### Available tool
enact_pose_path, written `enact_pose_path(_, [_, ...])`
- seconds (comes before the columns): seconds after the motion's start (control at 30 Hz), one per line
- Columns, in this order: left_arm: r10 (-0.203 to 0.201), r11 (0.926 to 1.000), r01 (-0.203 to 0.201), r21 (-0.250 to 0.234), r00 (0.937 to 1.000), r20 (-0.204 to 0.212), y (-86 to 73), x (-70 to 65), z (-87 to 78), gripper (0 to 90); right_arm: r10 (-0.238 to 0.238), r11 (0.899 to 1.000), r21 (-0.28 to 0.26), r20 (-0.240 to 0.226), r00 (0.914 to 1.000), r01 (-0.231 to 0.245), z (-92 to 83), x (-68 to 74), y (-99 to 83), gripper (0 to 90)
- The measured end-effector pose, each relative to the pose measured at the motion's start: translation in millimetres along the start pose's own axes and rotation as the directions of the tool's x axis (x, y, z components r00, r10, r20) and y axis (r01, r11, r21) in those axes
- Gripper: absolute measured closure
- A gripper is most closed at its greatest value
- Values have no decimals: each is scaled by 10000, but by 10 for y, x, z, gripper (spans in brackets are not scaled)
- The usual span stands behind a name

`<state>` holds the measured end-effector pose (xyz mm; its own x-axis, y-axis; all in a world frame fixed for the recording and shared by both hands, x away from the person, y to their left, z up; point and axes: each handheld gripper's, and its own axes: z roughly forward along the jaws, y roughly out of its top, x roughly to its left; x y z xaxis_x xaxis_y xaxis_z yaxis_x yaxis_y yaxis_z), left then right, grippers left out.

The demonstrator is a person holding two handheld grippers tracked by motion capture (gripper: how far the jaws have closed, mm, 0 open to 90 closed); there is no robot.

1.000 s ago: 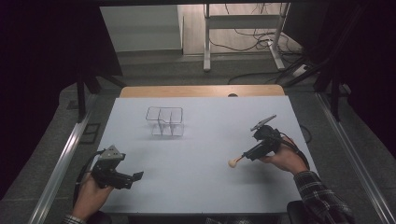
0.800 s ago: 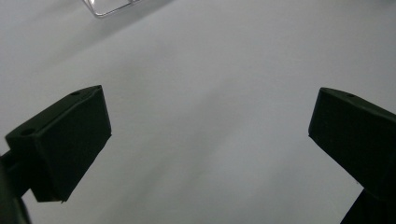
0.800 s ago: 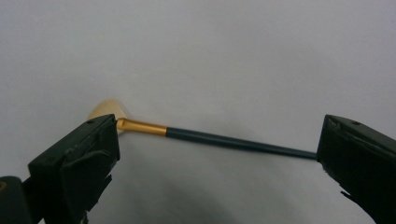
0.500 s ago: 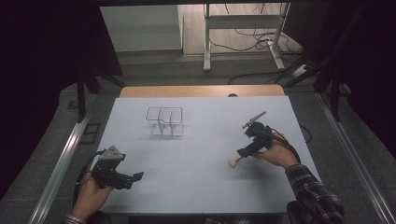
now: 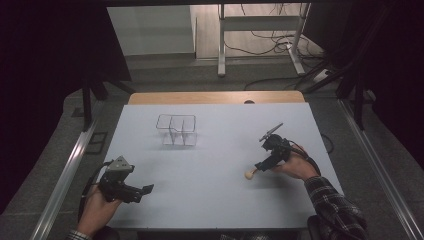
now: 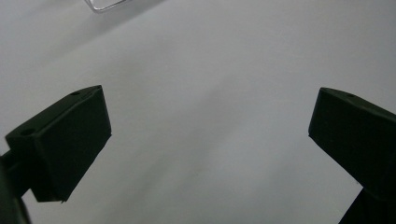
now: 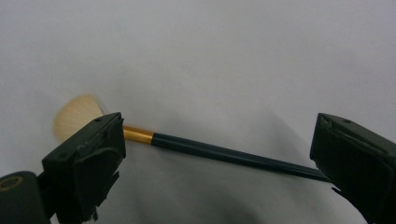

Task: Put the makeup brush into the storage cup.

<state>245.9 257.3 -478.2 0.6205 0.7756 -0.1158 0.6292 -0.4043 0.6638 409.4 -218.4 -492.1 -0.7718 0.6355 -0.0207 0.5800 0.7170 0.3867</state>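
A makeup brush [image 7: 224, 154] with pale bristles [image 7: 77, 116], a gold ferrule and a dark thin handle lies flat on the white table. My right gripper [image 7: 219, 121] is open, its jaws wide apart on either side of the brush and not touching the handle. From above, the brush head [image 5: 248, 174] pokes out at the left of the right gripper [image 5: 264, 165], at the table's right. My left gripper [image 5: 142, 190] rests at the front left, open [image 6: 210, 112], with bare table between its jaws.
A clear plastic organiser [image 5: 176, 129] with compartments stands at the table's back left; its corner [image 6: 105, 4] shows at the top of the left gripper view. A wooden strip [image 5: 215, 97] runs along the table's far edge. Cables trail from both grippers.
My right gripper has shifted a little to the left over the brush. The brush head lies where it was. The left gripper has not moved.
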Motion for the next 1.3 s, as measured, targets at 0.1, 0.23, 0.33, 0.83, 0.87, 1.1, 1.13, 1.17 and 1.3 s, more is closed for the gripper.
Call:
enact_pose_path(0.1, [-19, 10000, 19, -2, 10000, 16, -2, 1, 2, 0, -111, 9999, 101, -84, 9999, 112, 36, -12, -12, 42])
enact_pose_path(0.23, [-26, 10000, 26, 22, 10000, 36, -2, 1, 4, 0, -310, 9992, 241, -158, 9994, 314, 84, -22, -21, 56])
enact_pose_path(0.33, [-35, 10000, 35, 26, 10000, 46, -4, 2, 5, 0, -441, 9985, 302, -206, 9988, 447, 102, -25, -22, 72])
enact_pose_path(0.83, [-40, 10000, 39, 53, 10000, 76, -7, -1, 3, 0, -1516, 9823, 1044, -430, 9875, 1553, 8, -8, 0, 834])
enact_pose_path(0.87, [-48, 10000, 48, 60, 10000, 80, -8, 0, 3, 0, -1394, 9829, 1167, -328, 9897, 1423, 9, 8, 13, 836])
enact_pose_path(1.1, [-228, 9997, 230, -85, 9994, 277, -2, 1, -1, 0, -385, 9946, 941, -601, 9974, 441, 4, -45, -12, 836])
enact_pose_path(1.13, [-263, 9995, 268, -191, 9992, 286, -2, -1, -5, 0, -245, 9958, 864, -630, 9977, 299, 2, -53, -22, 836])
enact_pose_path(1.17, [-263, 9995, 268, -191, 9992, 286, -2, -1, -5, 0, -178, 9964, 821, -658, 9977, 232, -1, -58, -28, 836])
enact_pose_path(1.3, [-202, 9993, 211, -298, 9994, 291, -3, -3, -12, 0, -67, 9981, 611, -638, 9979, 106, -24, -63, -47, 836])
